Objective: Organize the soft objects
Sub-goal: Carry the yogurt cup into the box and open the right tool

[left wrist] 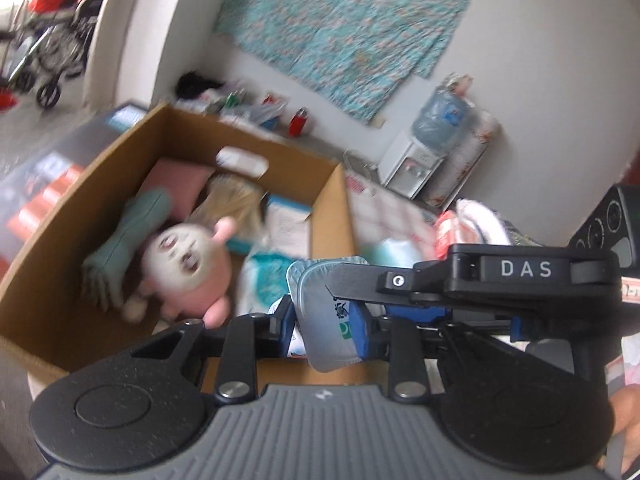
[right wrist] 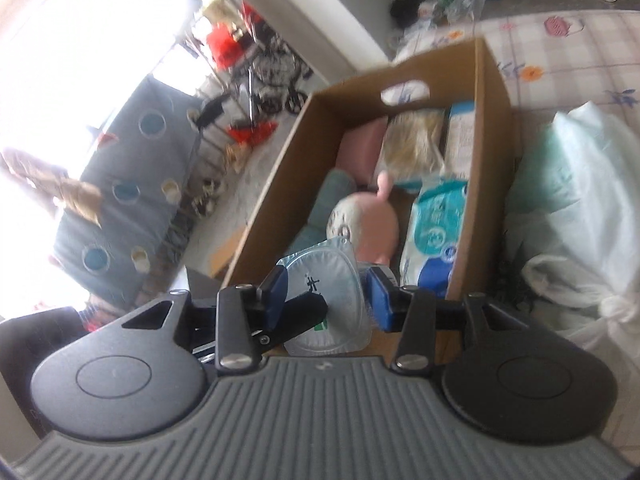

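A soft pale-blue plastic pack (left wrist: 326, 320) with printed characters is held by both grippers over the near edge of an open cardboard box (left wrist: 60, 248). My left gripper (left wrist: 326, 322) is shut on the pack. My right gripper (right wrist: 327, 294) is shut on the same pack (right wrist: 326, 300) from the other side; its body shows in the left wrist view (left wrist: 500, 280). Inside the box lie a pink plush doll (left wrist: 188, 268), a teal plush (left wrist: 128, 236), a pink cushion (left wrist: 176, 180), a tan furry item (right wrist: 412, 140) and teal wipe packs (right wrist: 436, 224).
The box (right wrist: 492, 92) stands on a patterned bed sheet (right wrist: 560, 56). White and mint plastic bags (right wrist: 576, 184) lie to its right. A water dispenser (left wrist: 416, 160), a red bottle (left wrist: 298, 122) and clutter are by the far wall. A grey sofa (right wrist: 132, 200) is at left.
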`<state>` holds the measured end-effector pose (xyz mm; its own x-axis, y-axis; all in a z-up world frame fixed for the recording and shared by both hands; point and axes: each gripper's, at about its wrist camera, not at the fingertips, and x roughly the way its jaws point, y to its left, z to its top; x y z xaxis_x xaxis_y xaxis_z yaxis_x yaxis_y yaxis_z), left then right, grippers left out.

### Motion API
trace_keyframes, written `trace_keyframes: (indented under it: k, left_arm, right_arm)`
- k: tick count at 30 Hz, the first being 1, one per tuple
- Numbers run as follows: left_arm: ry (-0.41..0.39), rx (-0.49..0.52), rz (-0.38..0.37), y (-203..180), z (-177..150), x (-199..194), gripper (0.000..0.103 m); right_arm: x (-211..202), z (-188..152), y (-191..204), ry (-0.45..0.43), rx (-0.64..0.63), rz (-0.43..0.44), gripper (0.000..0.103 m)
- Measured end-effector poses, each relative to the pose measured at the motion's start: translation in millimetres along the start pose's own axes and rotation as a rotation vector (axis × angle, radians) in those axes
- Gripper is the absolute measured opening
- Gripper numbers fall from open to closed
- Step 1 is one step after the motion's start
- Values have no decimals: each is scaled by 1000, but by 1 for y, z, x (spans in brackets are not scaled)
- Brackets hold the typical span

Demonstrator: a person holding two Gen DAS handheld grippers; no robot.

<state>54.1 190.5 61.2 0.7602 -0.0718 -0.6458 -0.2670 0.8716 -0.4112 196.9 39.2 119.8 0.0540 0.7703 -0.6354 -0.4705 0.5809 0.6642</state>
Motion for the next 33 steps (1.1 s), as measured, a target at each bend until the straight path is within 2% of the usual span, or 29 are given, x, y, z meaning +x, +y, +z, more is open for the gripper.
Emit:
trace_keyframes:
  k: [12,14,19,27,31,33]
  left_arm:
    - [235,-192,-59,64,-17,42,29]
    - [269,-184,-64,67,-17,48,26]
    - [328,-165,-56,66,-14,59,27]
    - [369,-173,-47,68,-9,69,39]
    - [379,-185,-67,69,-7,70,53]
    - [379,-195,-73,68,-5,70,55]
  right_arm:
    - [73,6,20,322,-123,-210,44]
    - [81,8,22,370,-151,-242,46]
    - [101,14,23,457,-170,-294,47]
    - [111,18,24,489,-178,-290,57]
    - [112,20,23,487,-174,-269,61]
    - [113,21,22,481,-169,-260,62]
